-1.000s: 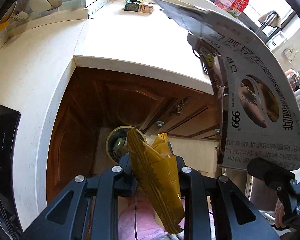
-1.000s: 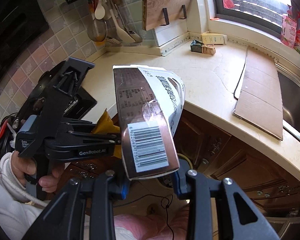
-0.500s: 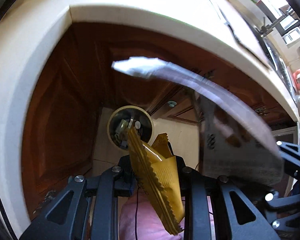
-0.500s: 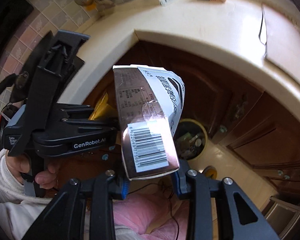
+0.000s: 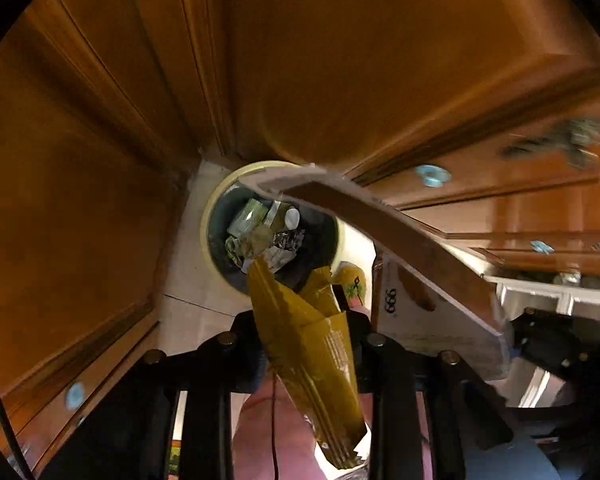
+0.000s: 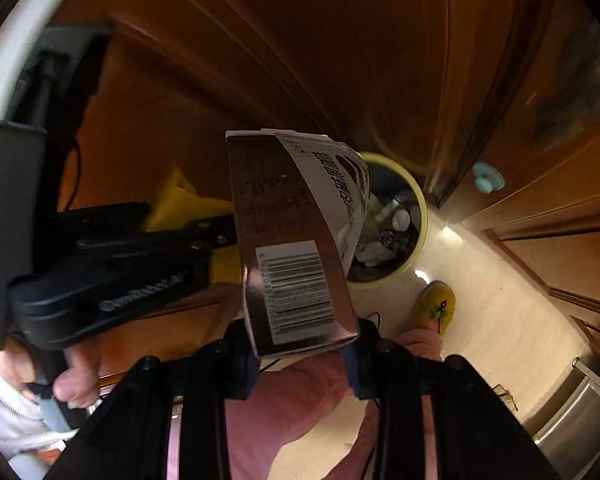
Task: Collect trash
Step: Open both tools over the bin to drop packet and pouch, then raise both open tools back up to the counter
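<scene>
While the box (image 6: 296, 240) hides the bin's (image 6: 418, 216) left rim, the right gripper (image 6: 300, 360) clamps it. The left gripper (image 5: 308, 360) pinches a yellow wrapper (image 5: 312, 340), its far tip over the bin mouth.

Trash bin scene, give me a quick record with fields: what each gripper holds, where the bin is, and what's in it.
left gripper: shut on yellow wrapper
right gripper: shut on box
box: flattened carton, barcode facing the right wrist camera
bin: round, pale yellow rim, on the floor by the wooden cabinets
bin contents: crumpled wrappers and scraps
position: both items held above the bin, not yet dropped
also in view: yellow slipper on the floor beside the bin
</scene>
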The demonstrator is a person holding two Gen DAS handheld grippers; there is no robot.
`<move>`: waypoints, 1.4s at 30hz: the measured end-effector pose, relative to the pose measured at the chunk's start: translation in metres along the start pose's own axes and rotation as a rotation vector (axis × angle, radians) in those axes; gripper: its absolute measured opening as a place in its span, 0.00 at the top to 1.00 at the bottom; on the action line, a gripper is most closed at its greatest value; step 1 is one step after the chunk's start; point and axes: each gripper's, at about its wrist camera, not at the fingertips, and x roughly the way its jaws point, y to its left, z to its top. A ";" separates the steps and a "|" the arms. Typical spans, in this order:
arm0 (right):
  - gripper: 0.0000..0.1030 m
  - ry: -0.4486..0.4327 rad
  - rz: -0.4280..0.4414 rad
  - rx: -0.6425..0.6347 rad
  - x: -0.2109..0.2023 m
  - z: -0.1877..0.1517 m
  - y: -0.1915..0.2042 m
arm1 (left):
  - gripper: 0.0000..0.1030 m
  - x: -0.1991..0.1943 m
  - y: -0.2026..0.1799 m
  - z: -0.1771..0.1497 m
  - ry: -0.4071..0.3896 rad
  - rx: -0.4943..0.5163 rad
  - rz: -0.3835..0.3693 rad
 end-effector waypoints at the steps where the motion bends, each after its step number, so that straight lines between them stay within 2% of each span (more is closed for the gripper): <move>1: 0.67 0.011 0.003 0.008 0.015 0.005 -0.008 | 0.74 0.016 0.004 0.004 0.007 -0.007 0.005; 4: 0.67 0.027 -0.003 0.027 0.055 0.015 -0.031 | 0.65 0.057 0.010 0.015 0.023 -0.012 0.006; 5: 0.67 0.033 -0.012 0.029 0.067 0.020 -0.038 | 0.55 0.071 0.013 0.019 0.031 -0.016 0.002; 6: 0.66 0.036 -0.023 0.031 0.081 0.025 -0.044 | 0.50 0.082 0.018 0.021 0.039 -0.021 0.003; 8: 0.65 0.036 -0.040 0.034 0.103 0.029 -0.056 | 0.27 0.102 0.023 0.027 0.059 -0.034 0.011; 10: 0.60 0.043 -0.052 0.053 0.122 0.034 -0.067 | 0.18 0.114 0.032 0.028 0.054 -0.041 0.037; 11: 0.54 0.044 -0.047 0.056 0.128 0.037 -0.070 | 0.14 0.118 0.036 0.030 0.051 -0.043 0.057; 12: 0.47 0.042 -0.050 0.053 0.131 0.040 -0.071 | 0.13 0.118 0.037 0.029 0.047 -0.044 0.068; 14: 0.42 0.025 -0.055 0.037 0.131 0.040 -0.068 | 0.12 0.116 0.040 0.029 0.028 -0.047 0.087; 18: 0.42 0.004 -0.081 0.003 0.117 0.033 -0.060 | 0.11 0.099 0.042 0.023 0.006 -0.038 0.102; 24: 0.42 -0.015 -0.108 -0.021 0.069 0.020 -0.040 | 0.11 0.053 0.031 0.015 -0.034 -0.036 0.080; 30: 0.42 -0.053 -0.148 -0.076 0.001 0.004 -0.015 | 0.11 -0.008 0.005 0.000 -0.077 -0.035 0.051; 33: 0.42 -0.103 -0.190 -0.112 -0.037 -0.003 -0.002 | 0.11 -0.044 -0.010 -0.005 -0.106 -0.031 0.051; 37: 0.42 -0.175 -0.204 -0.122 -0.105 -0.012 0.013 | 0.11 -0.094 -0.032 -0.010 -0.134 -0.022 0.025; 42: 0.42 -0.281 -0.229 -0.140 -0.183 -0.016 0.029 | 0.11 -0.157 -0.069 -0.013 -0.172 0.039 0.006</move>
